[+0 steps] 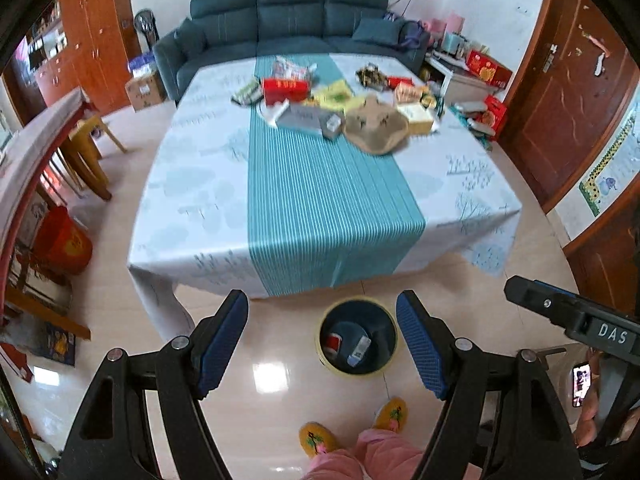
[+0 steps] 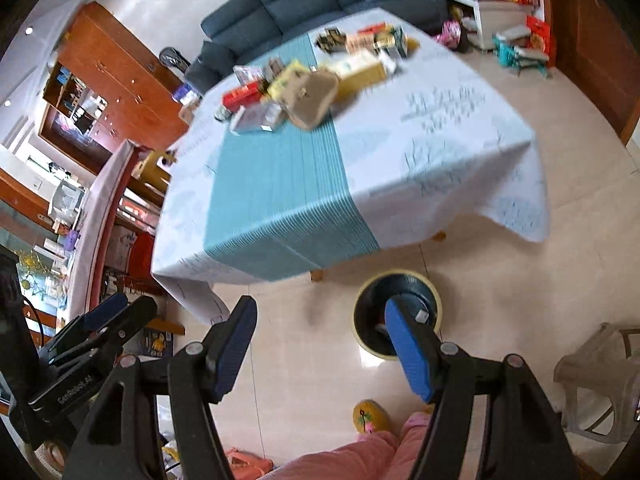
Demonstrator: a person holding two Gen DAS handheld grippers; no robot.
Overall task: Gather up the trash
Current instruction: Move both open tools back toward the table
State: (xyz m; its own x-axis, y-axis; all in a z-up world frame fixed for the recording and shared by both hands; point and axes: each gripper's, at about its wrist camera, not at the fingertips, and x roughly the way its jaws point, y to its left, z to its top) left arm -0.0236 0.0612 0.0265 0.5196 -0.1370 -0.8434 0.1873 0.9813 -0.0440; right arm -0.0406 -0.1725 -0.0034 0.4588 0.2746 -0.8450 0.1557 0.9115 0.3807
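2 fisheye wrist cameras look steeply down and forward from well above the floor. The left view faces the table (image 1: pixel 192 184) squarely, its far end toward the sofa (image 1: pixel 288 20). The right view, rolled sideways, sees the same table (image 2: pixel 460 160) at a slant. Both share the bin (image 1: pixel 357 368) on the floor (image 1: pixel 272 344), the pile of boxes (image 1: pixel 332 108) and the sofa; each catches the other gripper at its edge.

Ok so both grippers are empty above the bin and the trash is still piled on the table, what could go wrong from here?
1. The boxes lie stacked and overlapping at the table's far end; grabbing one may knock others off.
2. The cardboard cup tray looks wide, possibly awkward for the open left gripper or right gripper.
3. The bin stands close to the person's slippers; a step forward could kick it.
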